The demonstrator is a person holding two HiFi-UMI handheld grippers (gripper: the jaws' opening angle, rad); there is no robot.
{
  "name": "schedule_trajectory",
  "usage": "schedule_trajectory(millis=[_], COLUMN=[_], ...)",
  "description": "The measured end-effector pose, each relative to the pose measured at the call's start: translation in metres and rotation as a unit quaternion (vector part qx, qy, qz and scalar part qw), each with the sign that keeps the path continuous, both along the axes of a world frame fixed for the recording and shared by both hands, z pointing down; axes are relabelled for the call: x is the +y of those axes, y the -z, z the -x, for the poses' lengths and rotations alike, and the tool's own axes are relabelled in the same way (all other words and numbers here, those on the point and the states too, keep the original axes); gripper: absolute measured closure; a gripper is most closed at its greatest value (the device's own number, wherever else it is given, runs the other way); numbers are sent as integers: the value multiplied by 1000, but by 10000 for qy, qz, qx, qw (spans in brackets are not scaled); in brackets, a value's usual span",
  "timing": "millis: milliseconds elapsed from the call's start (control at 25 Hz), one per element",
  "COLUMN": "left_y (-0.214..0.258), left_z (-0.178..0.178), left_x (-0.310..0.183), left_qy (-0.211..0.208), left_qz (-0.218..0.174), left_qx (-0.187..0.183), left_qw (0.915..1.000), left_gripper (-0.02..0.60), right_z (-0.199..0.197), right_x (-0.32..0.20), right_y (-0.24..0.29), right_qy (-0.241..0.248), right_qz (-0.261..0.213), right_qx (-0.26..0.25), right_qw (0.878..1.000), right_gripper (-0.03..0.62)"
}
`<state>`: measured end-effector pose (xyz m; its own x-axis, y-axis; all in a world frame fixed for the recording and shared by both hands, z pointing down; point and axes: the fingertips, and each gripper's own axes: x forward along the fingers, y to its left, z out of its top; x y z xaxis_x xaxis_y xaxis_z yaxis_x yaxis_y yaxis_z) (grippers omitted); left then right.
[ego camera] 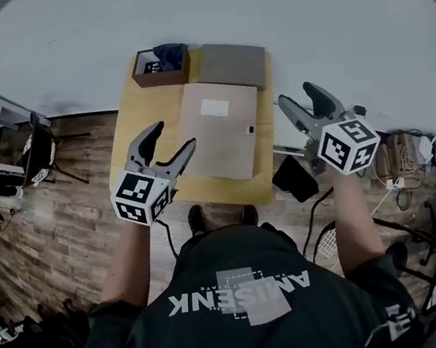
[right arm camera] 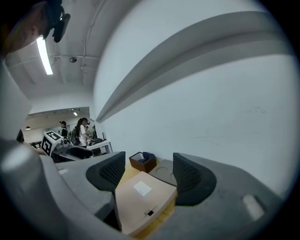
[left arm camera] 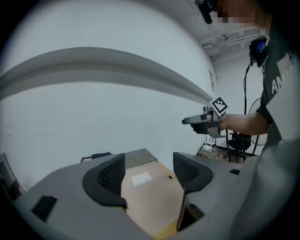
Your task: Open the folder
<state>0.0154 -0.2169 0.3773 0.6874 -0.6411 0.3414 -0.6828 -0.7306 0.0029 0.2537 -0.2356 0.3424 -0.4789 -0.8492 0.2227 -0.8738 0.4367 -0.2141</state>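
Note:
A tan folder (ego camera: 220, 129) with a white label and a small black clasp on its right edge lies closed on the wooden table (ego camera: 137, 124). My left gripper (ego camera: 174, 135) hovers over the table's near left part, next to the folder's left edge, open and empty. My right gripper (ego camera: 295, 93) hangs off the table's right side, also open with nothing in it. In the left gripper view the folder (left arm camera: 150, 197) shows between and below the open jaws (left arm camera: 149, 171), and the right gripper (left arm camera: 187, 121) is in the air at right. The right gripper view frames the folder (right arm camera: 140, 201) the same way.
A brown box (ego camera: 159, 64) with a dark blue thing in it stands at the table's far left corner. A grey board (ego camera: 230, 65) lies beyond the folder. A black seat (ego camera: 293, 177) and cables (ego camera: 394, 163) lie right of the table; a white wall rises behind it.

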Motion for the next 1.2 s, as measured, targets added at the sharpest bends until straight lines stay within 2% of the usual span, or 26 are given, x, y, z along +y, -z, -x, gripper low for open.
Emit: schedule_trajectory(millis=[120, 280, 360, 480, 640, 760, 1080, 1200], left_y=[-21, -53, -70, -95, -128, -148, -191, -204], left_z=[-14, -31, -37, -46, -59, -64, -72, -69], left_x=[12, 29, 33, 38, 42, 48, 56, 57], left_qy=[-71, -207, -294, -412, -545, -728, -1026, -987], left_qz=[26, 339, 310, 316, 574, 604, 761, 876], left_qx=[-342, -573, -888, -1348, -1624, -1983, -2473, -2606], left_qw=[9994, 9976, 9951, 9895, 9835, 9756, 9605, 9564], left_gripper=[278, 278, 278, 278, 278, 278, 278, 278], right_z=[-4, -7, -5, 1, 7, 17, 25, 27], right_x=[-6, -14, -21, -28, -34, -37, -45, -45], right_y=[-24, -58, -83, -126, -183, -218, -285, -299], right_qy=[211, 511, 599, 755, 785, 803, 694, 734], right_qz=[254, 678, 1037, 1692, 2572, 3047, 3739, 3908], right_qx=[-134, -552, -755, -985, -1253, -1413, -1384, -1306], right_qw=[9994, 9949, 9899, 9777, 9550, 9385, 9144, 9082], right_gripper=[290, 290, 290, 290, 290, 290, 290, 290])
